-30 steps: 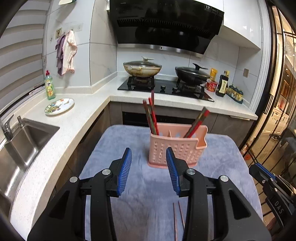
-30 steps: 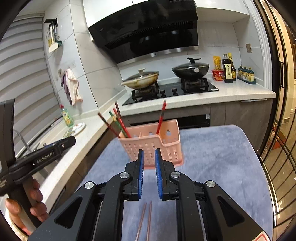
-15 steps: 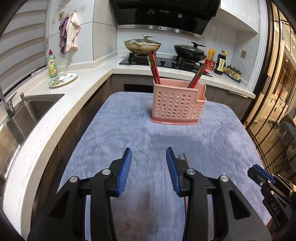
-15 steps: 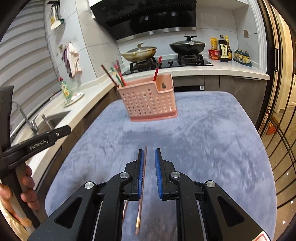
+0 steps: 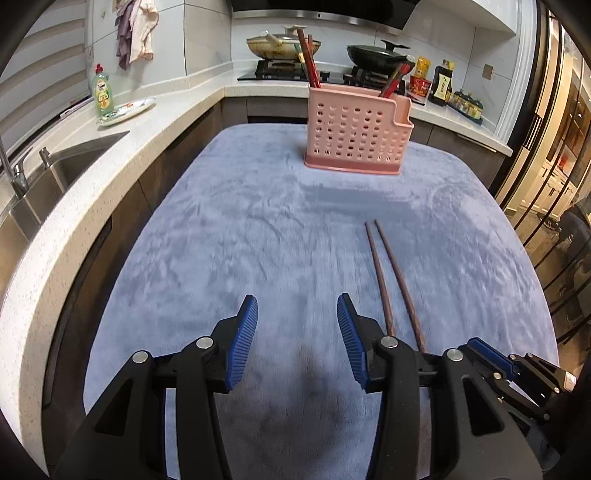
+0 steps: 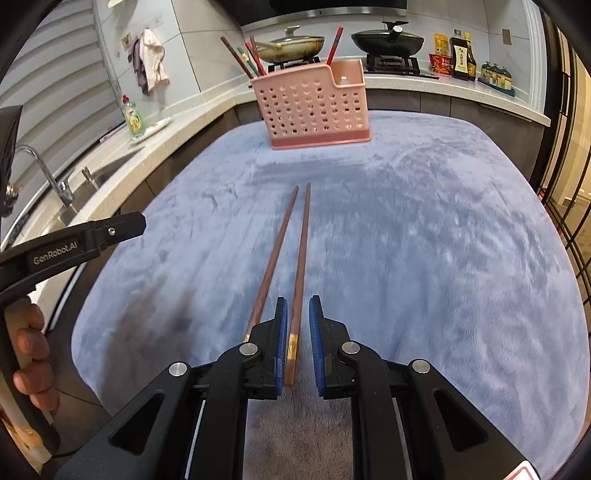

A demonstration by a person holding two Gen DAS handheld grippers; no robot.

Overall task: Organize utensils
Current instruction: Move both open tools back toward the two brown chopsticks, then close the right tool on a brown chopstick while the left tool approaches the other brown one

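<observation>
Left chopstick's (image 6: pixel 271 260) gold end behind right gripper's (image 6: pixel 297 308) finger.

We saw a kitchen with pale tiled walls (image 5: pixel 207 33) and a speckled white counter (image 5: pixel 155 122) wrapping the corner. A steel sink (image 5: pixel 55 173) sat at left beneath blinds (image 6: pixel 55 74). Two pans stood on the black hob (image 6: pixel 391 62); a blue-grey cloth (image 5: pixel 277 229) covered the table.
</observation>
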